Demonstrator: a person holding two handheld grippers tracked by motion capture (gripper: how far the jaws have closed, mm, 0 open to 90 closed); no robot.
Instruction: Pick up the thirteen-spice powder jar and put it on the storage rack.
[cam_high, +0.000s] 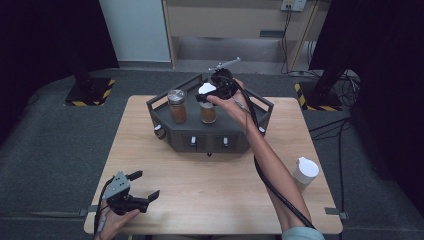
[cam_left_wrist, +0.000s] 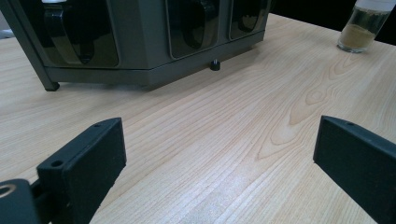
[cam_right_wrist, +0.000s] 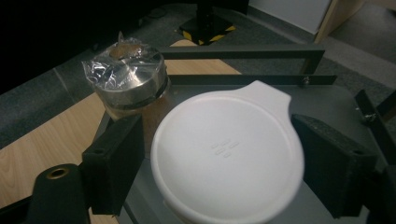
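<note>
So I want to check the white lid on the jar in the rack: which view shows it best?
The right gripper view: the white lid fills the frame from above, between the open tongs. The high view shows it small, partly behind the hand.

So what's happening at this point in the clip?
A person's right gripper sits over a white-lidded jar on the dark rack, jaws either side of the lid, apparently not pressing it. A metal-lidded jar stands beside it. The left gripper rests open near the table edge. Another white-lidded jar stands off to the right.
</note>
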